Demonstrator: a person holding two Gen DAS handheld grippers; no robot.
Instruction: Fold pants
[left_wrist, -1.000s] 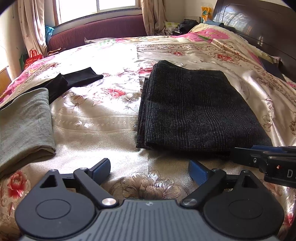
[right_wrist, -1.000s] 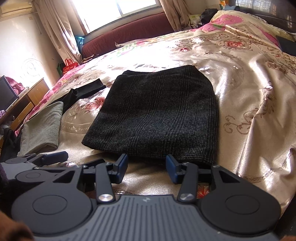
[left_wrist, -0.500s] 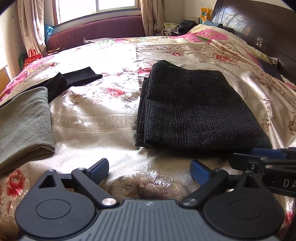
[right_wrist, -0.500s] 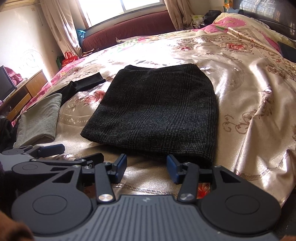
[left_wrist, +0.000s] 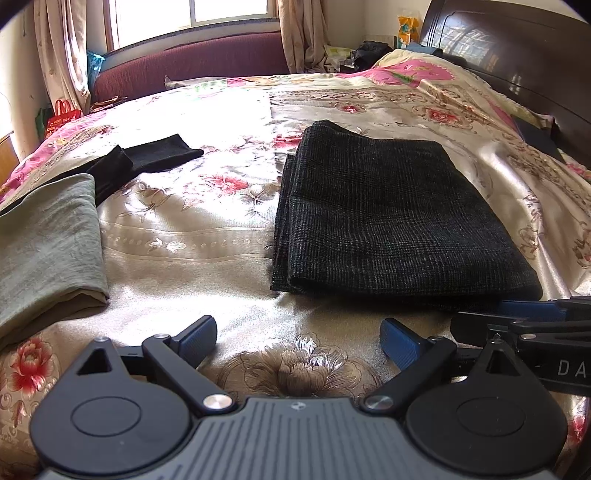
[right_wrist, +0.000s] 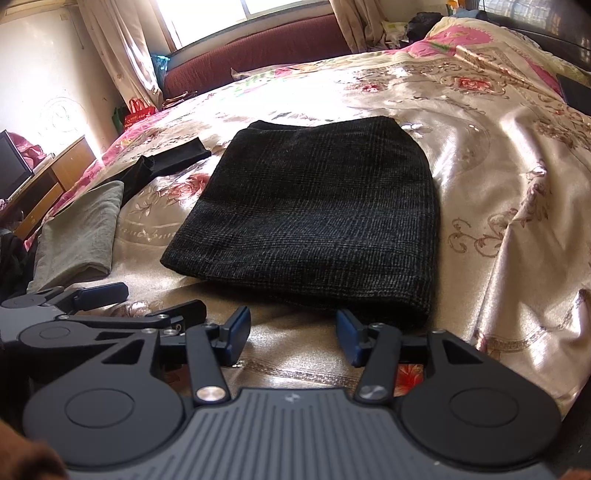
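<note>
Premises: a home bedroom. Evidence: bed (left_wrist: 229, 258) with floral cover, dark headboard (left_wrist: 517, 62), curtained window (left_wrist: 229, 9).

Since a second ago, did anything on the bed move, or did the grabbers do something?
The right gripper is opening, its jaws a bit wider than before, with nothing between them. The left gripper stayed open and empty. The folded dark pants, the grey cloth and the black garment lie on the bedspread just as they did.
</note>
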